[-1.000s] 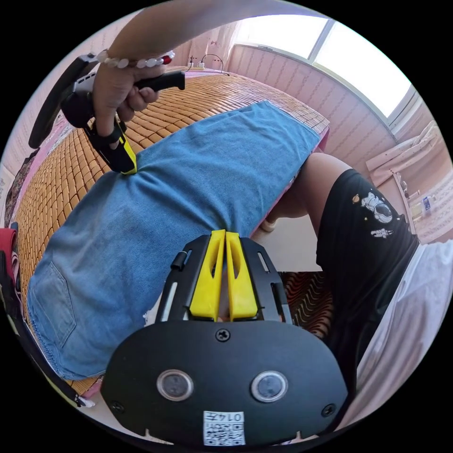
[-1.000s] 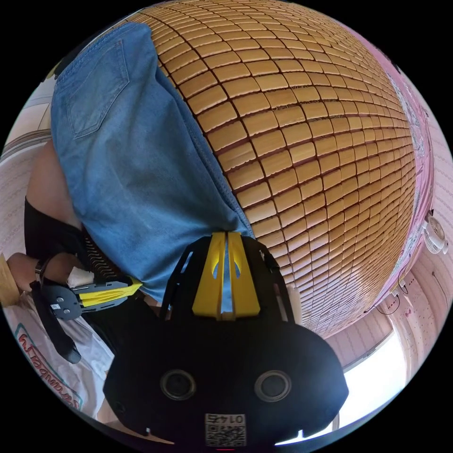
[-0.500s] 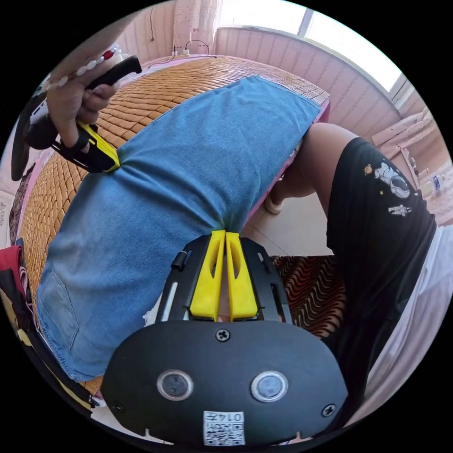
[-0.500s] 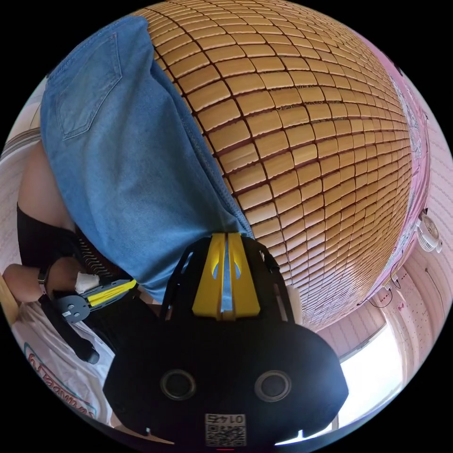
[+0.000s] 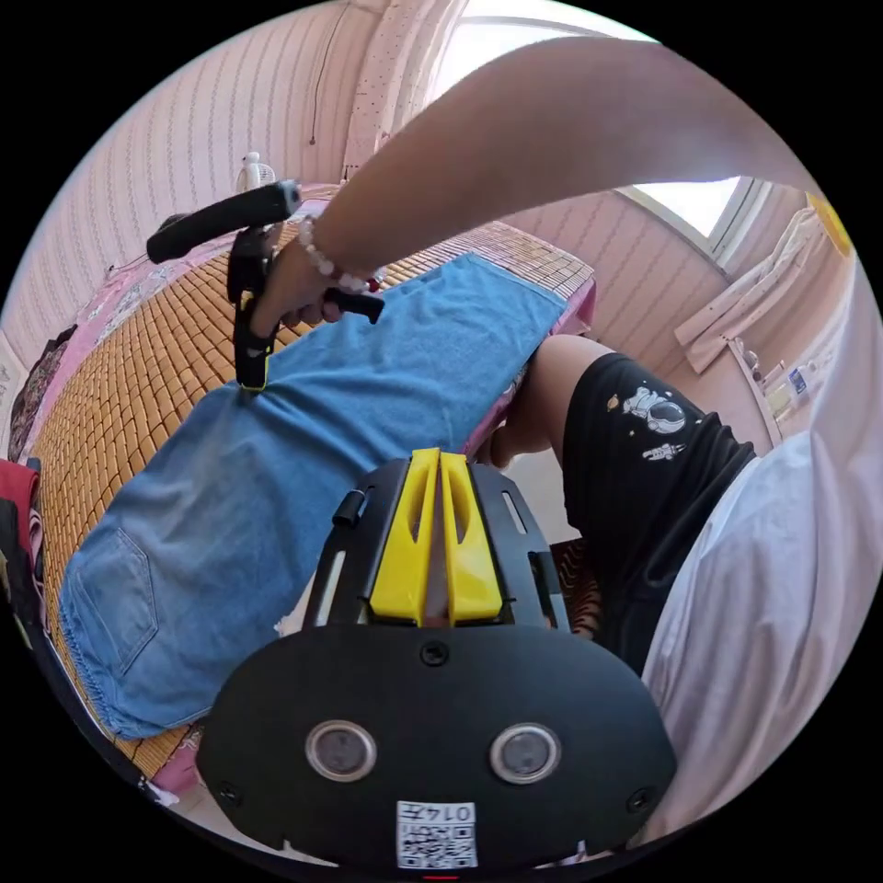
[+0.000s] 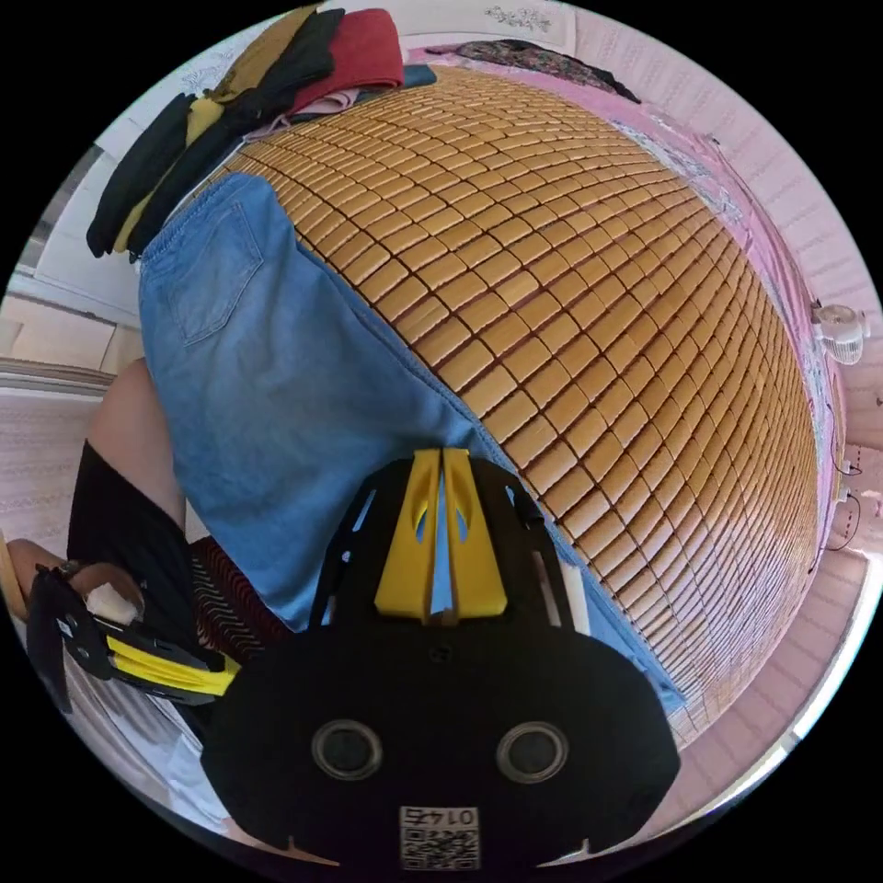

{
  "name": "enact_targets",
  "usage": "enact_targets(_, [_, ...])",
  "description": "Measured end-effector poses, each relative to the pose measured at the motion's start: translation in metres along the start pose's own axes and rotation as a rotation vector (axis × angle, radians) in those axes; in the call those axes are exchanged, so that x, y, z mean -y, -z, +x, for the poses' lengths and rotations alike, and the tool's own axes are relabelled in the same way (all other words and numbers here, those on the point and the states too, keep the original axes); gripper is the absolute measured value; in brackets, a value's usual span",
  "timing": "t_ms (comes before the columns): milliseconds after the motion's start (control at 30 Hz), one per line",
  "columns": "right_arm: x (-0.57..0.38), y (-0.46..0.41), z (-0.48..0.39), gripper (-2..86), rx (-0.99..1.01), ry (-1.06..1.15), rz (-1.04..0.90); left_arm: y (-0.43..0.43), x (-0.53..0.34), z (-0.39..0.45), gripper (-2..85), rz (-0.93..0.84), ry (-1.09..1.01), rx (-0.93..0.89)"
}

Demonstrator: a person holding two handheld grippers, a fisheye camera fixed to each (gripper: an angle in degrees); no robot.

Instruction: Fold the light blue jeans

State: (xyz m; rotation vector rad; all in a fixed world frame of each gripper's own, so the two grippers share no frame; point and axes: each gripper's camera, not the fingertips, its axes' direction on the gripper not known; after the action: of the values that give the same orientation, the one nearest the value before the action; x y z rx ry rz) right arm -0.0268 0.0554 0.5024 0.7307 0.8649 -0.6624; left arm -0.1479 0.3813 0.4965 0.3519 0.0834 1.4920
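Let go of the near hem since 0.5 s ago: left gripper (image 5: pixel 440 457), jaws pressed together w/ nothing between them, now clear of the light blue jeans (image 5: pixel 303 441). Still pinched on the far edge: right gripper (image 6: pixel 441 455), denim visible between its jaws. Spread flat along the bed's near side, on the bamboo mat (image 6: pixel 598 303). Stacked at the mat's far corner: pile of dark and red clothes (image 6: pixel 276 64). Reaching across the left gripper view: person's forearm (image 5: pixel 552 147), blocking pt of window.
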Motion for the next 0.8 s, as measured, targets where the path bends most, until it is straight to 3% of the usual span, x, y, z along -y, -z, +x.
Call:
enact_targets(167, [-0.157, 0.036, 0.077, 5.5, 0.456, -0.288, 0.457, 0.013, -0.006, -0.012, -1.0, 0.012, 0.083, 0.026])
enact_targets(267, [-0.287, 0.047, 0.118, 10.7, 0.546, -0.517, 0.599, 0.016, -0.007, -0.027, -1.0, 0.004, 0.154, 0.062])
enact_targets(400, [-0.461, 0.049, 0.137, 12.5, 0.289, -0.93, 0.727, 0.026, -0.008, -0.056, -1.0, -0.003, 0.292, 0.139])
enact_targets(500, [-0.561, 0.035, 0.142, 15.4, 0.06, -1.208, 0.674, 0.032, -0.009, -0.076, -1.0, -0.024, 0.377, 0.197])
enact_targets(667, [-0.634, 0.002, 0.163, 18.4, 0.063, -1.429, 0.684, 0.034, -0.009, -0.101, -1.0, -0.062, 0.485, 0.254])
enact_targets(800, [-0.644, -0.012, 0.176, 14.0, 0.168, -1.41, 0.701, 0.015, -0.011, -0.117, -1.0, -0.243, 0.534, 0.295])
